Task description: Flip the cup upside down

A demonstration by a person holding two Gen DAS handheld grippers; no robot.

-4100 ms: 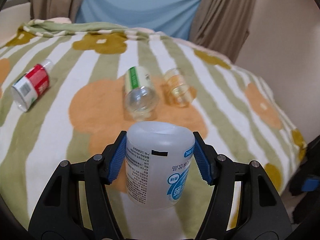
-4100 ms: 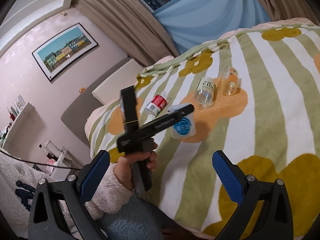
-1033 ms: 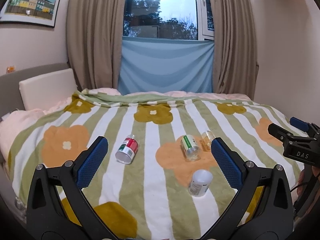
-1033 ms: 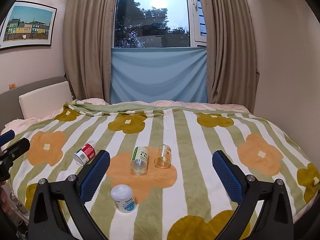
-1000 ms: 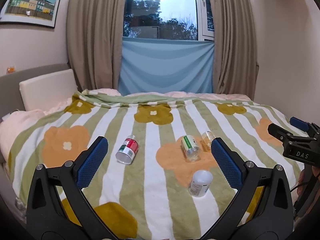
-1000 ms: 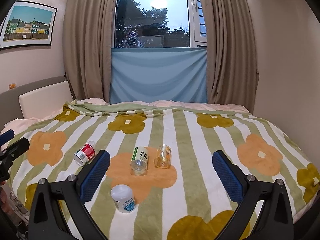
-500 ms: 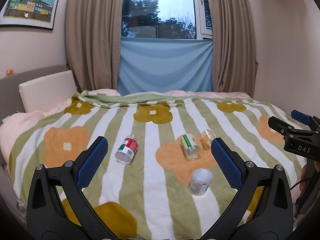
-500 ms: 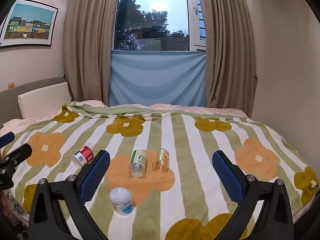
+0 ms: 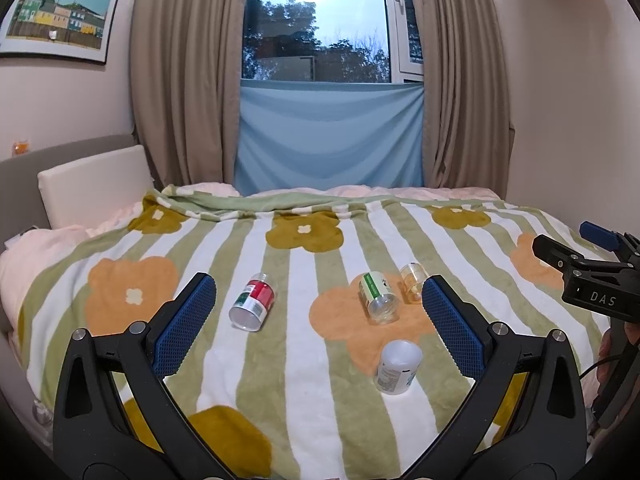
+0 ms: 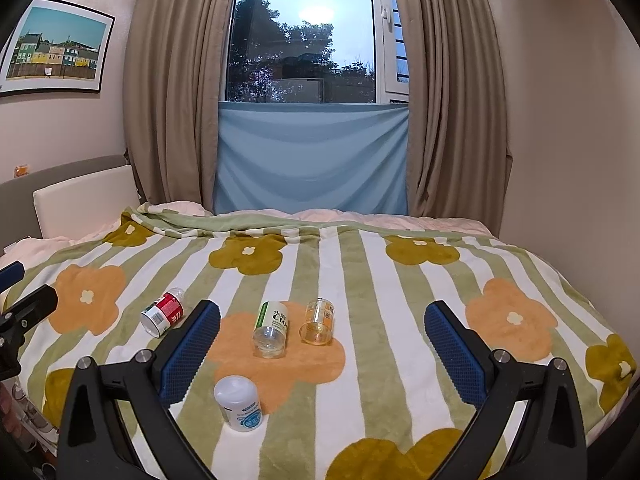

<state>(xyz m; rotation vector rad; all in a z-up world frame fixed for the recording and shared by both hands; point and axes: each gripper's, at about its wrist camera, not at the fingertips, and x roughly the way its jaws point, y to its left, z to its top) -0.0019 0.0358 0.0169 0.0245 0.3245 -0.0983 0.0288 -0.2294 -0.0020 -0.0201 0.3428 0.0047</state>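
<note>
White plastic cup with blue label stands seemingly mouth-down, axis vertical, near the blanket's front edge, nearer the empty, spread left gripper; right gripper likewise open.

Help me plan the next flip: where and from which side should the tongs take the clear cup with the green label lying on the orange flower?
Grip the clear green-labelled cup across its labelled middle, coming from above with one pad on each long side. It lies on its side, open mouth toward the camera, so the round wall offers the widest hold.
</note>
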